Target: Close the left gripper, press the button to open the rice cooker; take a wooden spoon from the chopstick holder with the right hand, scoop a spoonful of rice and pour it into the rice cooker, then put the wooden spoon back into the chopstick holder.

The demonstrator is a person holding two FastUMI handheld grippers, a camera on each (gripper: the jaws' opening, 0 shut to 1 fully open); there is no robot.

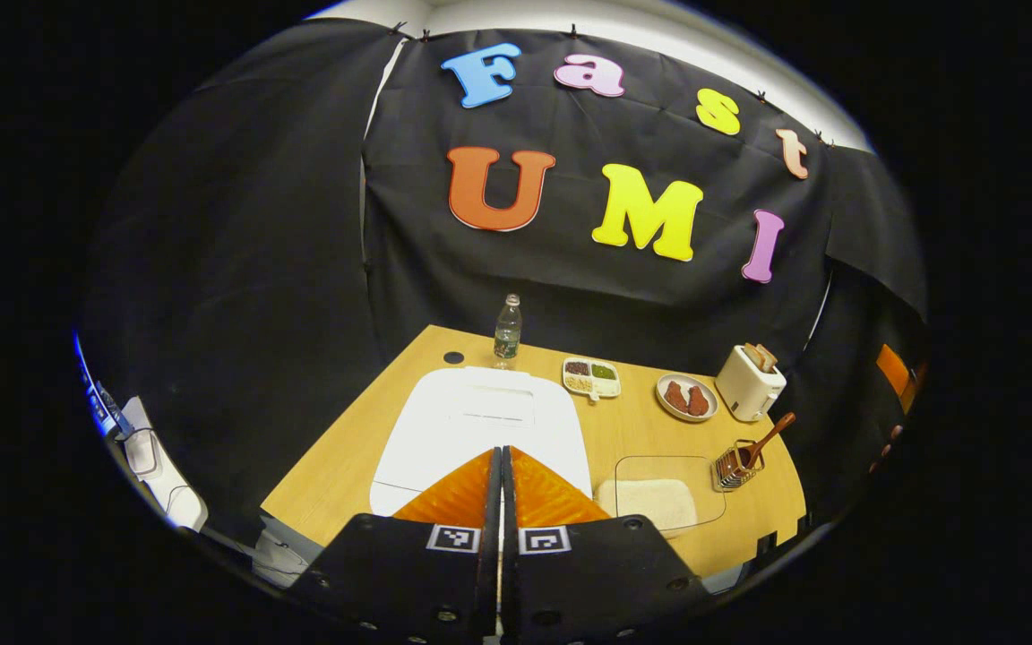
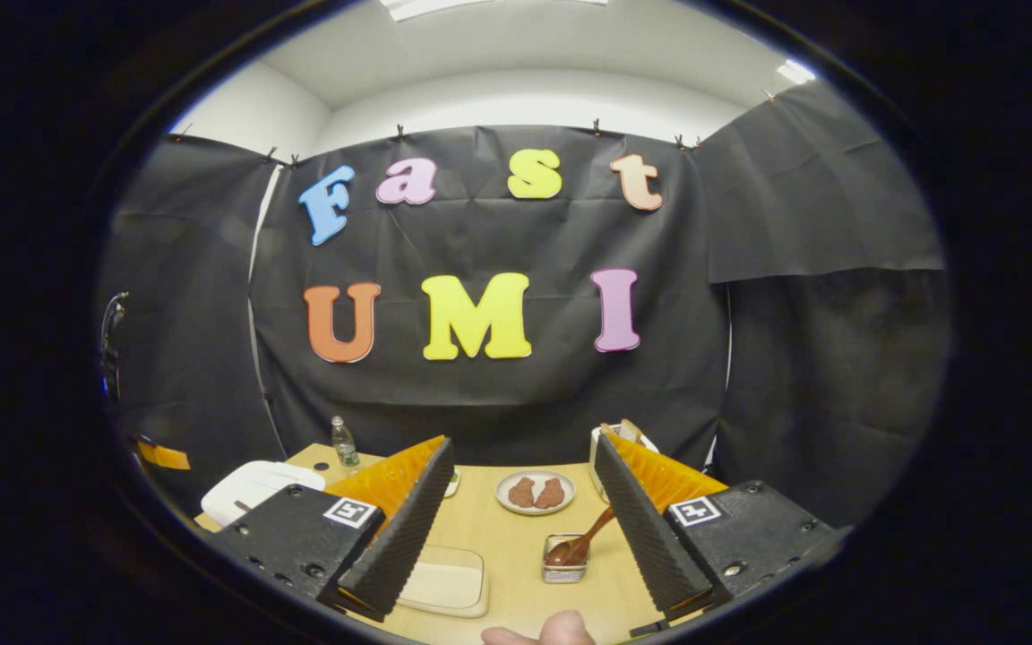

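A white rice cooker (image 1: 480,425) with its lid down sits on the wooden table, right under my left gripper (image 1: 502,455), whose fingers are pressed together with nothing between them. To its right lies a clear container of rice (image 1: 659,497). A wooden spoon (image 1: 765,441) leans in the wire chopstick holder (image 1: 735,466). In the right gripper view my right gripper (image 2: 525,466) is open above the table, with the spoon (image 2: 580,540) and holder (image 2: 563,559) between and beyond its fingers, the rice container (image 2: 444,580) at lower left and the cooker (image 2: 252,488) at far left.
At the back of the table stand a water bottle (image 1: 507,330), a divided dish of grains (image 1: 591,377), a plate with two brown pieces (image 1: 686,397) and a white toaster (image 1: 749,382). A fingertip (image 2: 552,632) shows at the bottom edge of the right gripper view.
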